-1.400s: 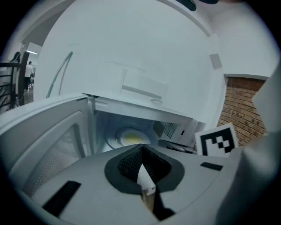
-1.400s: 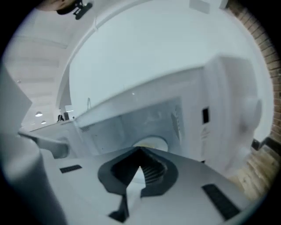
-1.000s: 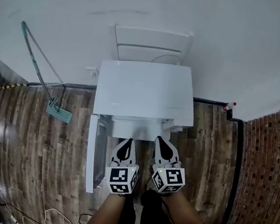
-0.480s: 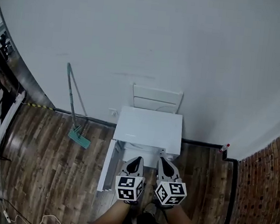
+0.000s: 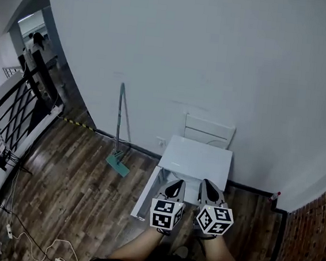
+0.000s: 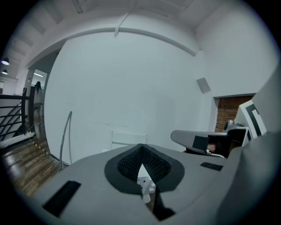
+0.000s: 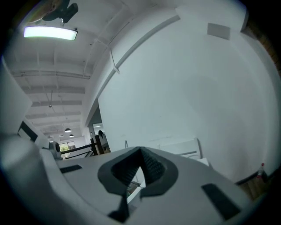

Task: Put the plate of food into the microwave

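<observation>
The white microwave stands on the floor against the white wall, its door swung open to the left. No plate of food shows in any view. My left gripper and right gripper are held side by side just in front of the microwave, both pointing at it. Each is shut with nothing between its pads. In the left gripper view the left gripper has its jaws together, and the right gripper's body shows beside it. The right gripper also has its jaws together in its own view.
A white rack leans on the wall behind the microwave. A green mop rests against the wall to the left. A red-capped bottle stands by the brick wall. Cables and a black railing lie far left.
The head view has drawn back and swung left, so the microwave looks smaller and more of the room shows. Both grippers stay shut, side by side in front of it.
</observation>
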Demonstrator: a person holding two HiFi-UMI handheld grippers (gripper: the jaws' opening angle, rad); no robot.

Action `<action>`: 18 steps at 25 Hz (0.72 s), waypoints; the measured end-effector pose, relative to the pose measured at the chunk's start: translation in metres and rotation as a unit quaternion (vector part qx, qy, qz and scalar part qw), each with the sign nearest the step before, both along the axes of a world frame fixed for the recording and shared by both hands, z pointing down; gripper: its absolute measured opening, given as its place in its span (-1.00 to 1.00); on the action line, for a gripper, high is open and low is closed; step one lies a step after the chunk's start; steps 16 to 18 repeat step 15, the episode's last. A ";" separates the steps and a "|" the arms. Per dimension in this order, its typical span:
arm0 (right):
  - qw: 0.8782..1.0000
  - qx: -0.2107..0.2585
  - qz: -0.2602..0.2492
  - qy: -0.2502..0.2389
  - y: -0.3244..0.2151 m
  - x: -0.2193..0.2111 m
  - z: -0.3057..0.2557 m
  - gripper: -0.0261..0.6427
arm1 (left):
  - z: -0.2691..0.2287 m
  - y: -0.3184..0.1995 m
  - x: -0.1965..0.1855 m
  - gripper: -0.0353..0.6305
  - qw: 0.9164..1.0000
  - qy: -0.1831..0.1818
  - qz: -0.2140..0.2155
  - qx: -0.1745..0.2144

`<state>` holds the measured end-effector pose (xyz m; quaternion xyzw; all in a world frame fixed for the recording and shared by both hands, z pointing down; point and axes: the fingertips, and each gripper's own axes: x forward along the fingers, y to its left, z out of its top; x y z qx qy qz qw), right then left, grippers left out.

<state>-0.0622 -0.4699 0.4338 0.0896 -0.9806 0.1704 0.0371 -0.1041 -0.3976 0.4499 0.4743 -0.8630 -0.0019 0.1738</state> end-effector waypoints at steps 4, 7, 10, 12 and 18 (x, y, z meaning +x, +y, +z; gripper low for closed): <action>1.000 -0.001 -0.007 -0.006 0.006 0.002 -0.006 -0.89 | -0.003 0.009 0.005 -0.90 1.000 0.006 -0.003 -0.004; 1.000 0.004 -0.012 -0.007 0.010 0.005 -0.009 -0.89 | -0.009 0.012 0.002 -0.90 1.000 0.000 -0.011 -0.001; 1.000 0.007 -0.019 -0.004 0.014 0.008 -0.008 -0.89 | -0.011 0.014 -0.001 -0.90 1.000 -0.003 -0.020 0.003; 1.000 0.010 -0.019 -0.004 0.015 0.010 -0.008 -0.89 | -0.012 0.015 -0.002 -0.90 1.000 -0.005 -0.021 0.005; 1.000 0.014 -0.016 -0.006 0.016 0.012 -0.009 -0.89 | -0.013 0.016 -0.005 -0.90 1.000 -0.008 -0.019 0.005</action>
